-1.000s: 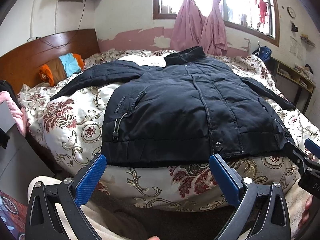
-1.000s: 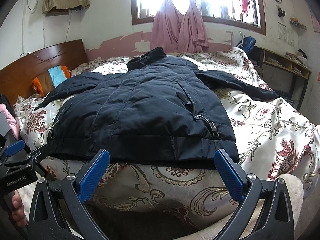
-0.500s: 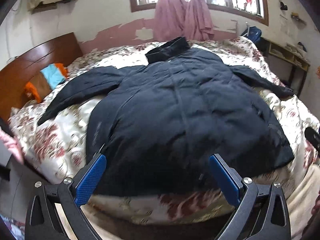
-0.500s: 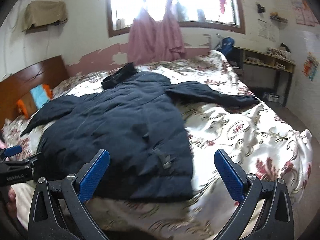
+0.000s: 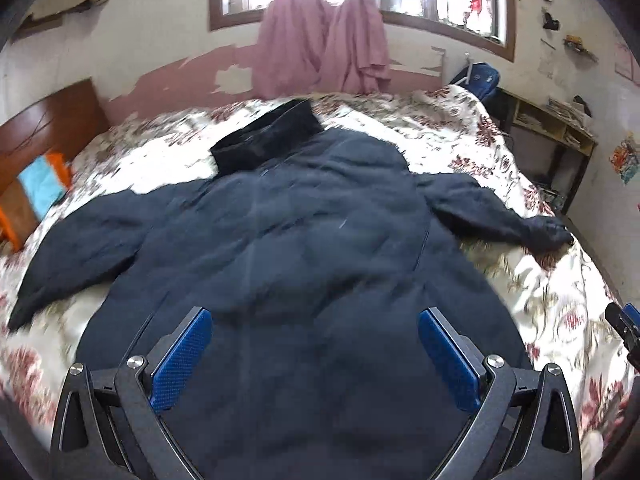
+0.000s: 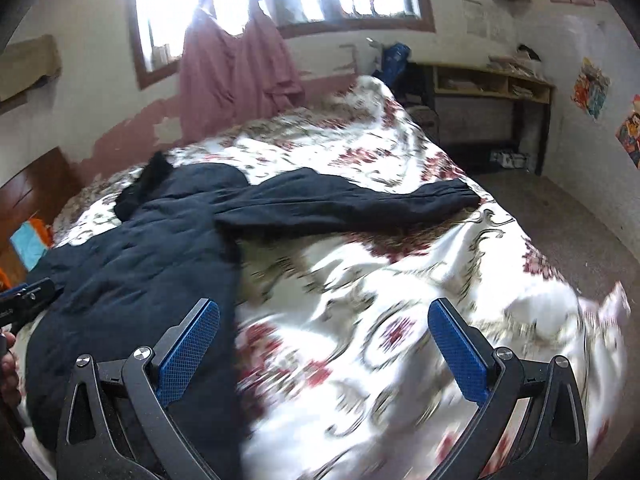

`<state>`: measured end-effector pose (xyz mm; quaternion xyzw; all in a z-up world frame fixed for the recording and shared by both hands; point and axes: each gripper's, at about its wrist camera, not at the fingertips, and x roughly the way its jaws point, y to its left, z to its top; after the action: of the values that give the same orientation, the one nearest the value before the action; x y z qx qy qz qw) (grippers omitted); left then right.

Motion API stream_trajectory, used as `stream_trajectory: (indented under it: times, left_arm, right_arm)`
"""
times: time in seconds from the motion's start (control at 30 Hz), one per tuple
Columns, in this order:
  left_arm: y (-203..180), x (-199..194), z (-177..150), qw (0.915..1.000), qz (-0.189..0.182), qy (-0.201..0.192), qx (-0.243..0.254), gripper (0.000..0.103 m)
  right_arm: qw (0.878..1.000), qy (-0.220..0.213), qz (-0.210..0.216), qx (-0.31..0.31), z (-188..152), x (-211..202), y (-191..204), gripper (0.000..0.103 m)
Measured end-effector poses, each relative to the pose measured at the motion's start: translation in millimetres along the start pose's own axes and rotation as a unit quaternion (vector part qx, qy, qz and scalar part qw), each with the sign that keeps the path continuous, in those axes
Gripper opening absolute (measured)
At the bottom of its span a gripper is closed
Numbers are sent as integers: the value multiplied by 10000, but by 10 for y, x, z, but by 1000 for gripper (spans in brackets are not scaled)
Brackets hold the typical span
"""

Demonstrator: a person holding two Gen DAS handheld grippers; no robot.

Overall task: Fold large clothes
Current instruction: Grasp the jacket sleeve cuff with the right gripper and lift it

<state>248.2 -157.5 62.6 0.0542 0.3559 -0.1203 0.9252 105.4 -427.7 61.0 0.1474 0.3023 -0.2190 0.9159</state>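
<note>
1. Dark navy padded jacket [image 5: 304,248] lies flat on the floral white-and-red quilt [image 6: 400,280], sleeves spread outward, collar toward the window.
2. Left gripper [image 5: 314,354], blue-padded fingers wide apart, above the jacket's hem.
3. Right gripper [image 6: 324,350], fingers likewise apart, empty, over the quilt beside the jacket.

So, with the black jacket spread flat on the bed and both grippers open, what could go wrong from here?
1. The jacket looks thick and puffy, so the left gripper might pinch only the top layer.
2. The right gripper hangs mostly over the bedspread, beside the jacket's edge; closing there could catch the bedspread as well.
3. The right sleeve stretches far out; a fold made before bringing it in may leave it trailing.
</note>
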Motion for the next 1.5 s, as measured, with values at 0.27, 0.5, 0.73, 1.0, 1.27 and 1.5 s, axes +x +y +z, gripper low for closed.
stream_trajectory:
  times: [0.27,0.5,0.73,1.0,1.27,1.5]
  left_arm:
    - [-565,921,686,9989,-335,-98,322,103]
    - [-932,1697,1040,9978,-540,84,388,103]
    - [-1095,2189,1062,9970,-626,387,245,103]
    - [-1211,2493,907,9948,-449,754,525,103]
    - [-1079,2385,957,9935,-801,736,343,103]
    - [-528,1825,1084,9935,-1016,510,-115,103]
  right_arm:
    - [9954,369,72,881,583,1049,-716,102]
    - [9764,404,218,2112,754,1807,-1250,97]
    - [9633,618,126,2610,732,2469,-1374,74]
    - [9569,813,-137,2783,737,2850,-1340,26]
    - [9712,47,-161,2378,942,2369,-1169,3]
    - [9843,-1037,150,1419,1555,1509,-509,3]
